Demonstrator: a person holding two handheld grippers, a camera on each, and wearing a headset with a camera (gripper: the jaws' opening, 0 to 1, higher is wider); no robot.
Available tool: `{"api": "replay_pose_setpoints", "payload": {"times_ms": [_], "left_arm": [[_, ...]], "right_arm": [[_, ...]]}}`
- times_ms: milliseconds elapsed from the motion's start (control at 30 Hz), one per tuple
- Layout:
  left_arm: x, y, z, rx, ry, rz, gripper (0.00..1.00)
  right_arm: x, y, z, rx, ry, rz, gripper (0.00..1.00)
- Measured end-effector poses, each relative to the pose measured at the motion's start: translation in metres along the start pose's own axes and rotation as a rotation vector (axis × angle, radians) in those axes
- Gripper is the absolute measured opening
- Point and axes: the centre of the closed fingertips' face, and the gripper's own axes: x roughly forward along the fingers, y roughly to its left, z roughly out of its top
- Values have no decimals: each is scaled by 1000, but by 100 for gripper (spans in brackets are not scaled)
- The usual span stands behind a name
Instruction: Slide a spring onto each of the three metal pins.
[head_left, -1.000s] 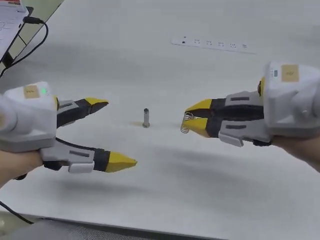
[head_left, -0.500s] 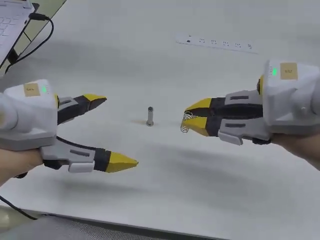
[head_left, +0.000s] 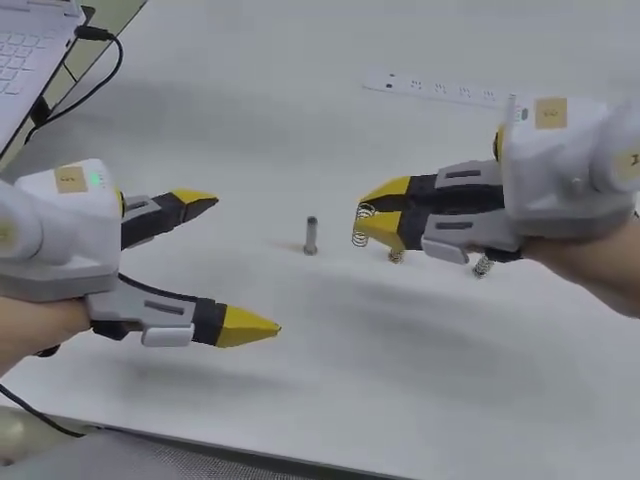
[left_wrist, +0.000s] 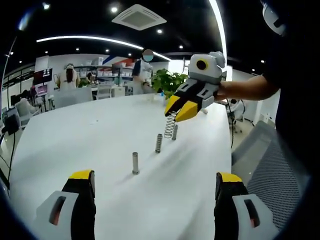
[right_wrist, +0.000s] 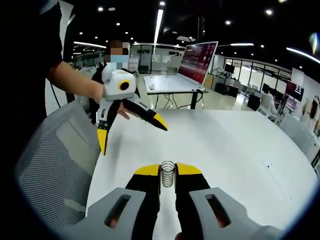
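Since the earlier frame the right gripper (head_left: 368, 215), pinching a spring (right_wrist: 168, 175), has drawn nearer the bare pin (head_left: 311, 236), which we judge the last, one sprung pin (head_left: 395, 257) and a second sprung pin (head_left: 482, 266) standing done, the left gripper (head_left: 245, 265) spread wide.

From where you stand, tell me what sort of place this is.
Most likely an open-plan office: long white tables, a mesh office chair, a large display screen and recessed ceiling lights.
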Motion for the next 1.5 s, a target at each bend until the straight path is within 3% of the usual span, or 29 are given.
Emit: {"api": "replay_pose_setpoints", "payload": {"times_ms": [200,400,600,800,900,1167,1500], "left_arm": [[-1,1,0,0,2,0,98],[-2,0,0,-10,-1,-4,98],[-3,2,1,-5,-4,5,98],[-3,3,1,-7,-3,9,97],[-5,4,5,-24,-29,14,97],[-5,4,4,-21,-27,16,97],[-5,5,1,-23,-23,17,98]], "right_arm": [[13,-9,8,2,-5,-2,8],[26,-30,9,13,-8,-3,8],[37,-35,9,35,-7,-3,8],[45,-30,10,60,-9,9,8],[48,-29,9,64,-4,9,8],[54,-31,0,123,12,12,8],[59,-32,-5,130,25,9,8]]}}
